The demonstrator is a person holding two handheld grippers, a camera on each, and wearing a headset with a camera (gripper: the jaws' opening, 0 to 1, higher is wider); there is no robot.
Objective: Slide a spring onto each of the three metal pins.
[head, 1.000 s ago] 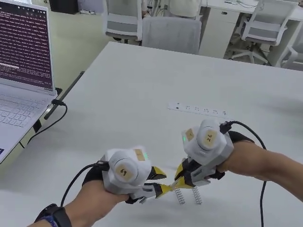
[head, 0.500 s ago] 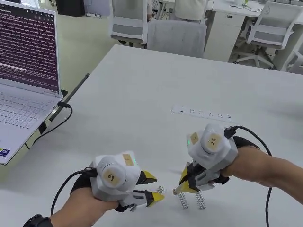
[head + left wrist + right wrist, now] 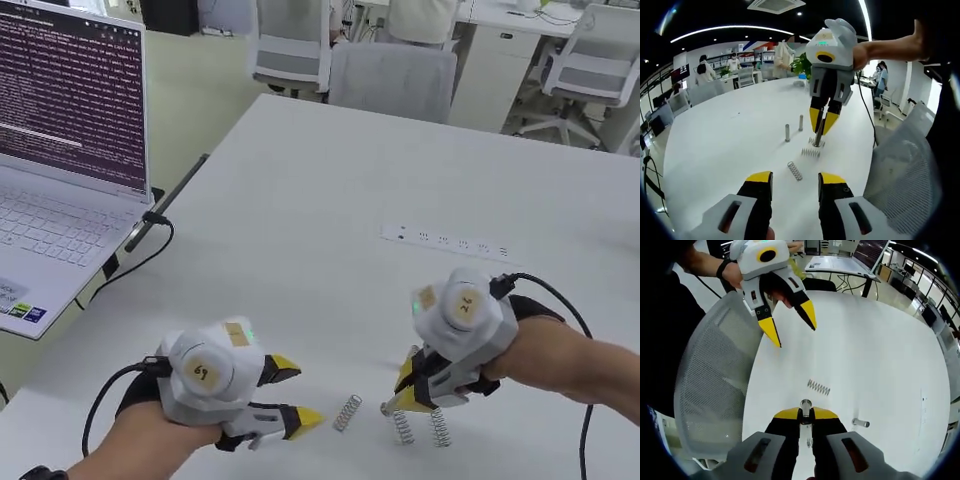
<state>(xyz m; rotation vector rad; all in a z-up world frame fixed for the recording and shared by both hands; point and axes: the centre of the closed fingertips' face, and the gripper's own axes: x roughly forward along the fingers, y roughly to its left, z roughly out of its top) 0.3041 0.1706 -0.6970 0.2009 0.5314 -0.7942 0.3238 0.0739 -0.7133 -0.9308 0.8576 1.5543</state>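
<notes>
Left gripper view: the left claw (image 3: 796, 177) is held apart above the white bench (image 3: 730, 145), and a loose spring (image 3: 794, 170) is seen lying just beyond its tips. The right claw (image 3: 821, 132) is clamped on an upright metal pin (image 3: 818, 141). Two further pins (image 3: 787, 132) stand behind.

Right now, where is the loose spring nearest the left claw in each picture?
Head view: the spring lies low in the middle, just right of the left claw.
Left gripper view: the spring is just above that claw's open tips.
Right gripper view: the spring is in the middle, above the pin.
Shared landmark: the right claw, gripping that pin, sits beside the spring.
</notes>
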